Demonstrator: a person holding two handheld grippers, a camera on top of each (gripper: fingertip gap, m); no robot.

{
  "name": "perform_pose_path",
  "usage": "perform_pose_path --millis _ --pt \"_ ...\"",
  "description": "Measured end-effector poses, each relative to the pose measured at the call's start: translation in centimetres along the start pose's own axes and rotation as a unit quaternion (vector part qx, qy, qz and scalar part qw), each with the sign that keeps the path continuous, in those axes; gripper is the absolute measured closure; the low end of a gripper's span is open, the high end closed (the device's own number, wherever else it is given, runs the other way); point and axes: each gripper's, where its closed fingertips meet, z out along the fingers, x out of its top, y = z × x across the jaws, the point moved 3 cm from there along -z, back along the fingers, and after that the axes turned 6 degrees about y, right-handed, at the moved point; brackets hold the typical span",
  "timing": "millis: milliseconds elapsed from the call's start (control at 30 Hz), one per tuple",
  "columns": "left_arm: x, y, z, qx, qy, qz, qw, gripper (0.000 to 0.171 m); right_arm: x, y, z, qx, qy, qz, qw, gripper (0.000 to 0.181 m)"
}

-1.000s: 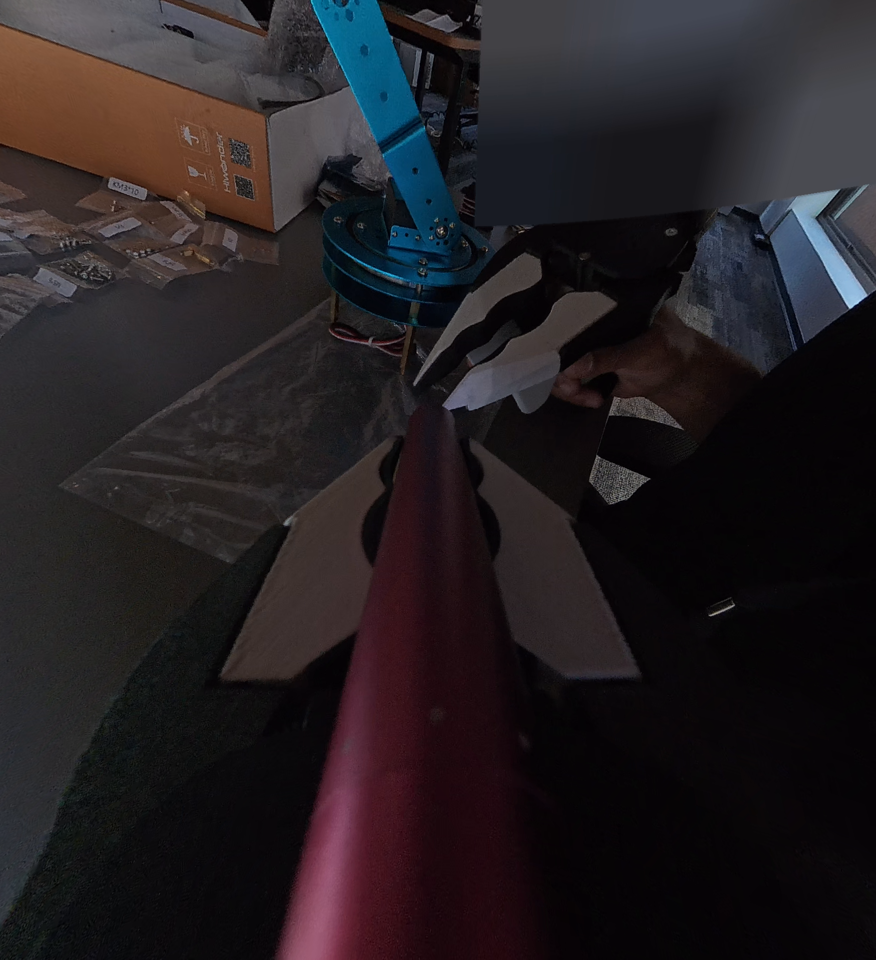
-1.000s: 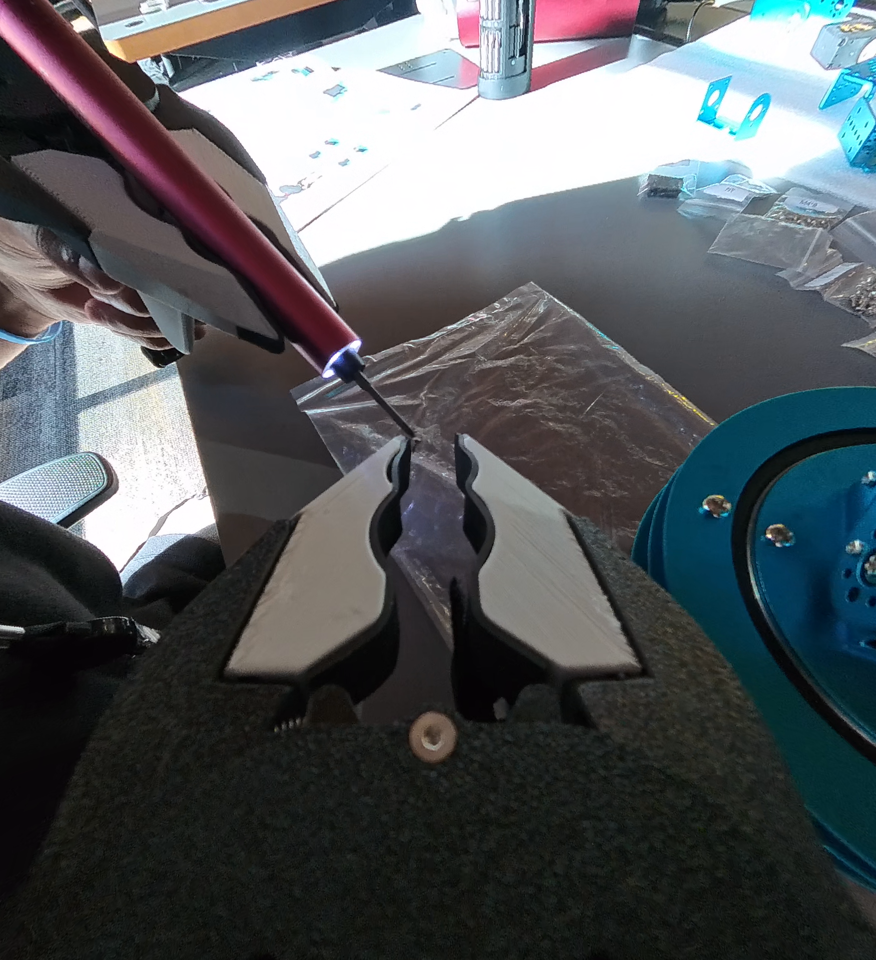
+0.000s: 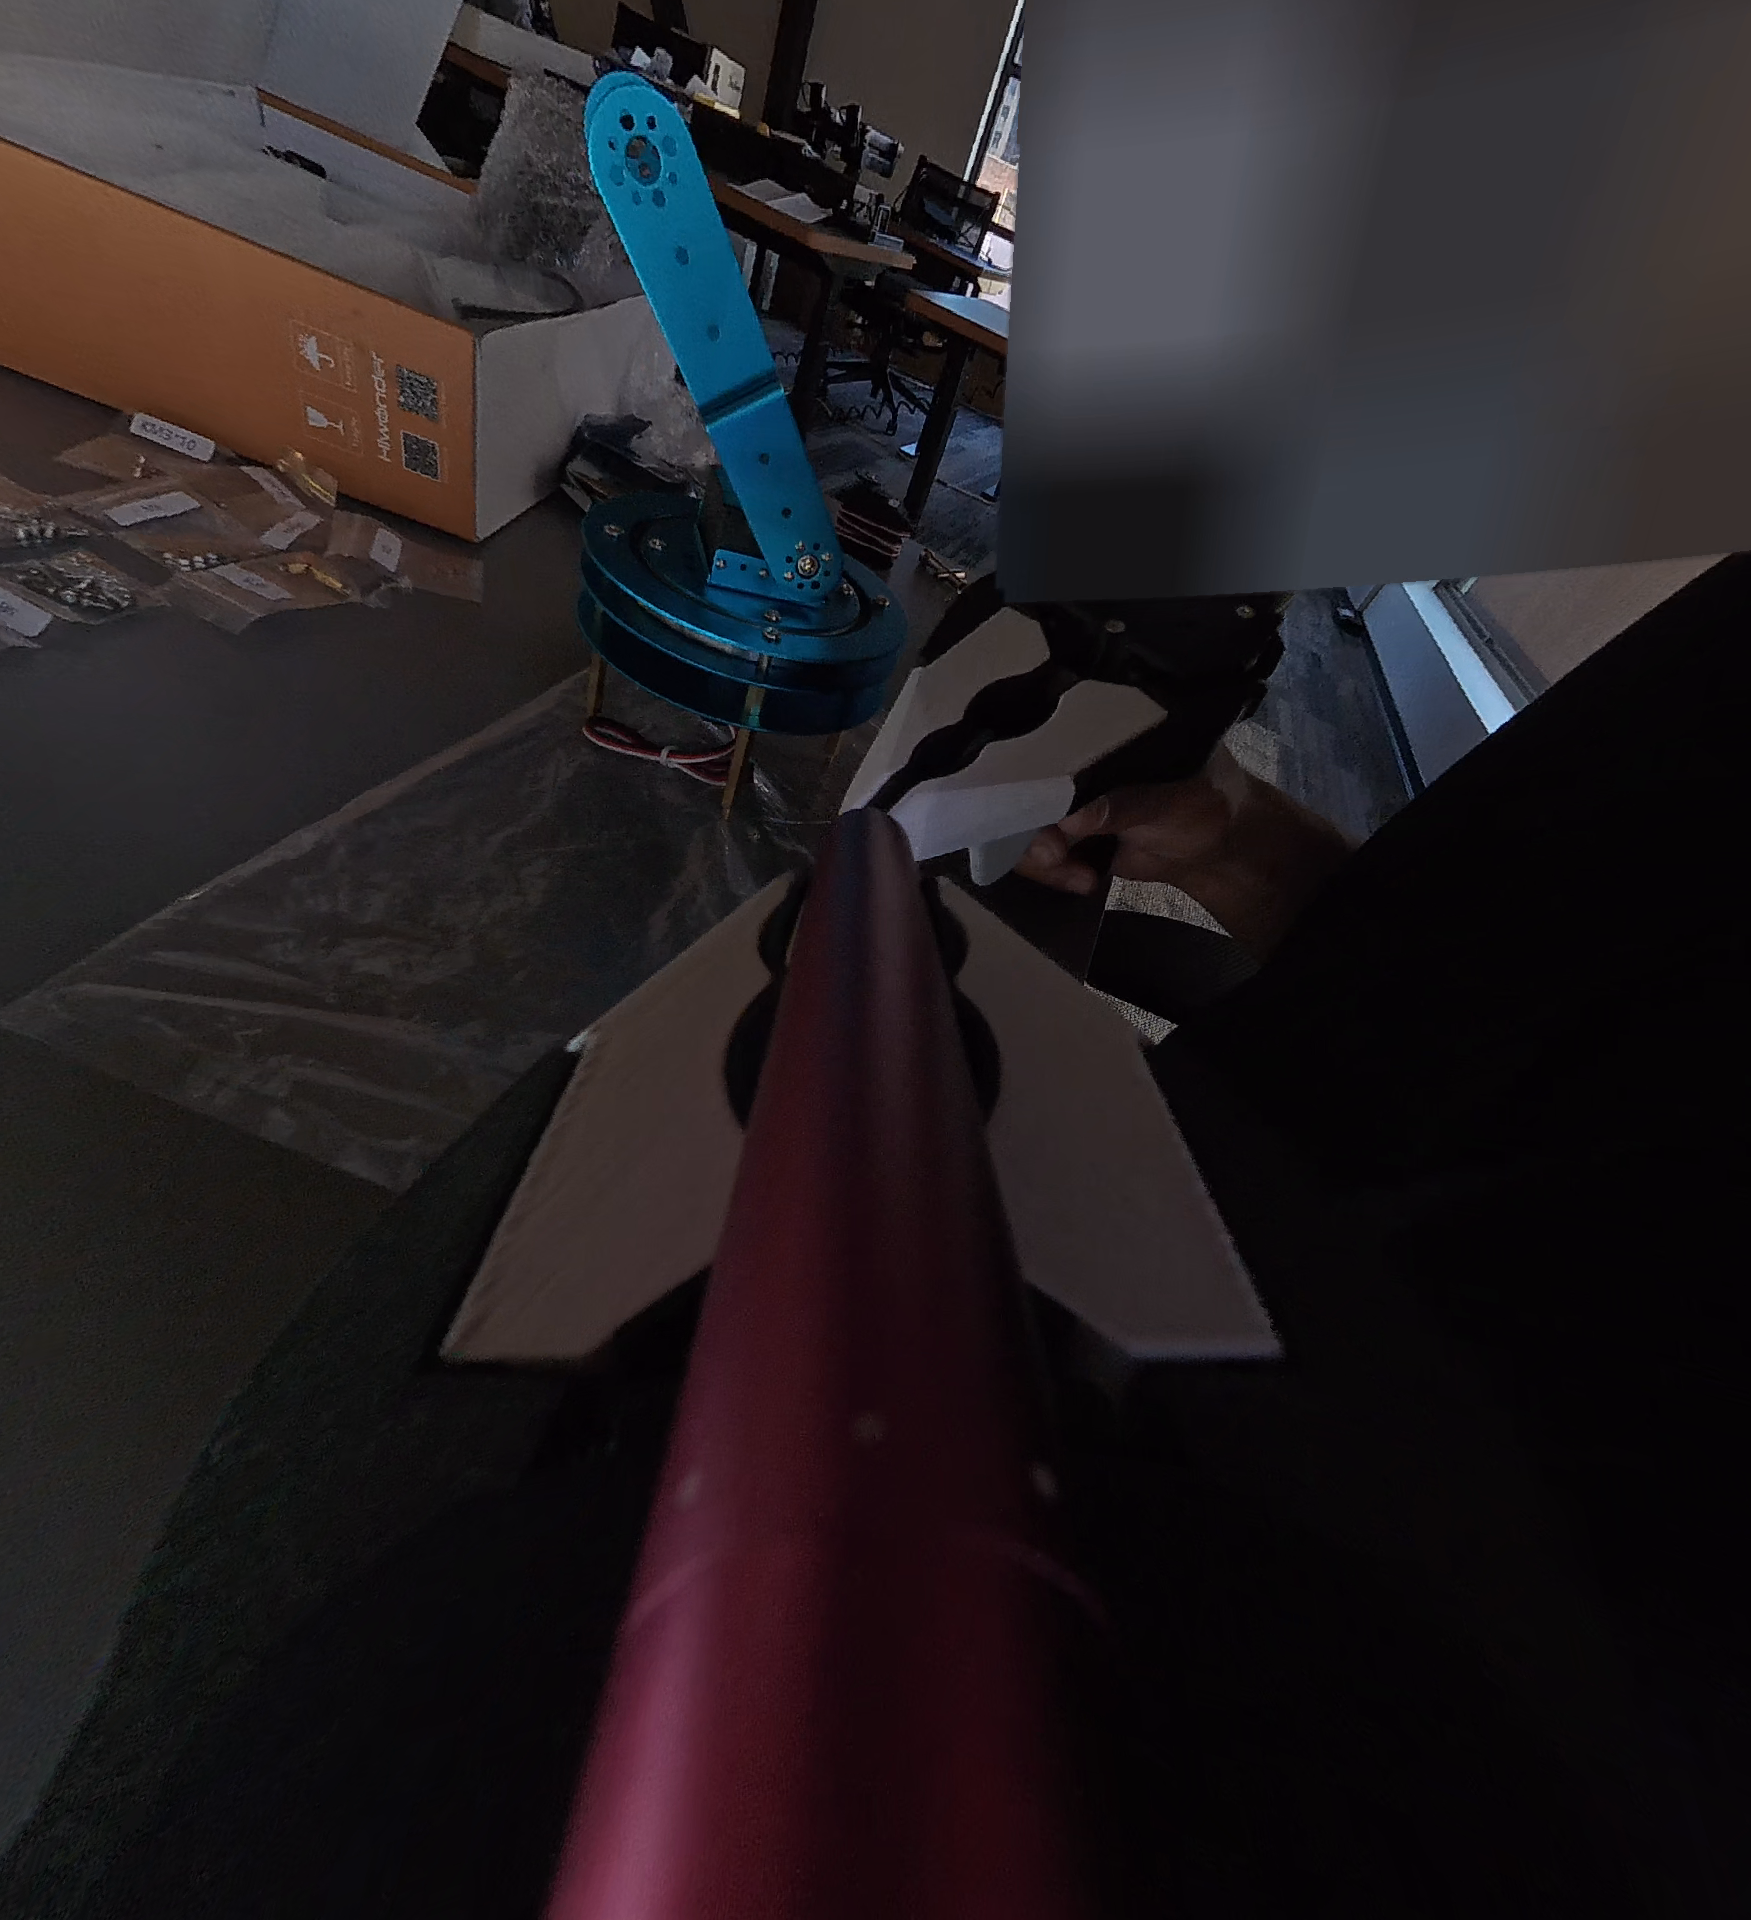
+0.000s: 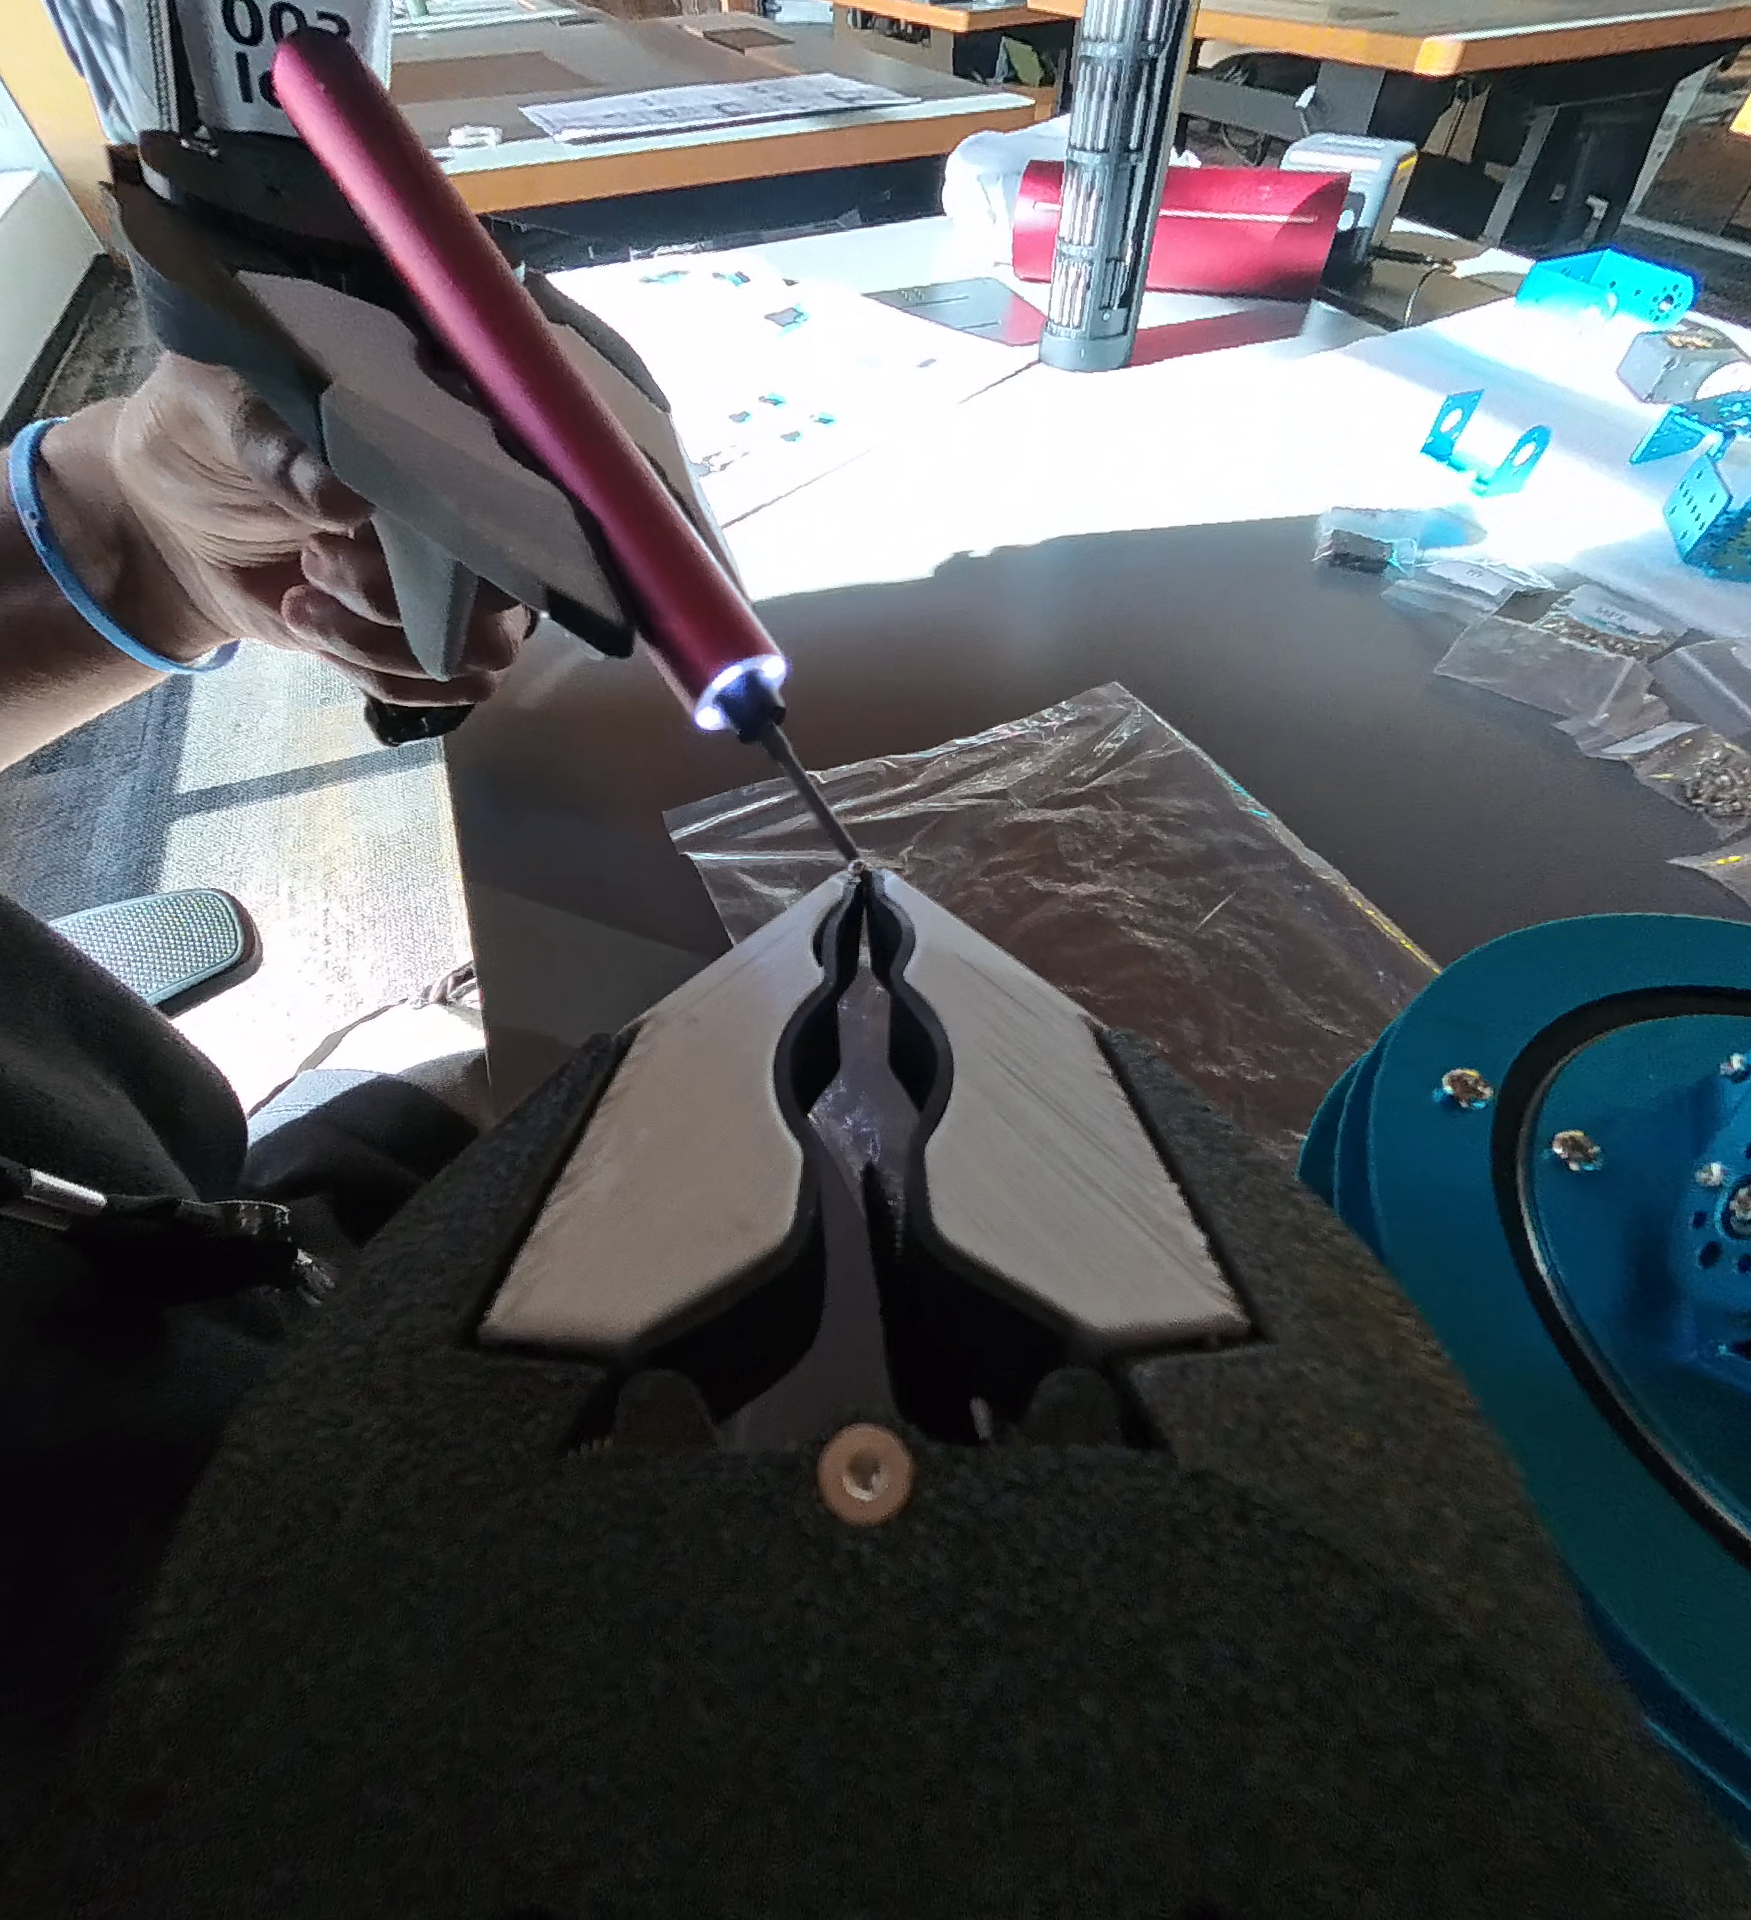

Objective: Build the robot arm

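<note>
My left gripper (image 3: 866, 883) is shut on a red electric screwdriver (image 3: 829, 1351) that runs forward between its fingers. In the right wrist view the left gripper (image 4: 580, 613) holds the screwdriver (image 4: 528, 384) tilted down, with its light ring on. The thin bit (image 4: 814, 805) touches the tips of my right gripper (image 4: 858, 883). The right gripper is shut, pinching a tiny metal piece that looks like a small screw (image 4: 855, 865). It hovers over a clear plastic bag (image 4: 1058, 831) on the dark table. The right gripper also shows in the left wrist view (image 3: 892, 805).
A blue round base with an upright blue arm (image 3: 746, 644) stands just right of my right gripper (image 4: 1577, 1247). An orange cardboard box (image 3: 175, 301), small bags of screws (image 4: 1629, 675), blue brackets (image 4: 1733, 488) and a red case (image 4: 1183, 229) lie farther off. The table edge (image 4: 455, 831) is at the left. My hands' fingertips stand some 6 cm from each other.
My right gripper has closed from slightly open to shut. The screwdriver bit now meets its fingertips from above. Both grippers have shifted a little relative to the blue base.
</note>
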Motion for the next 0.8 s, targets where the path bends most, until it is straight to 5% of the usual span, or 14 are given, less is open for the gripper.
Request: perform_pose_path --millis 800 --pt "-0.5 0.1 0.1 0.017 -0.018 0.024 0.999 0.150 -1.1 0.1 0.5 -0.024 -0.044 -0.041 0.998 0.181"
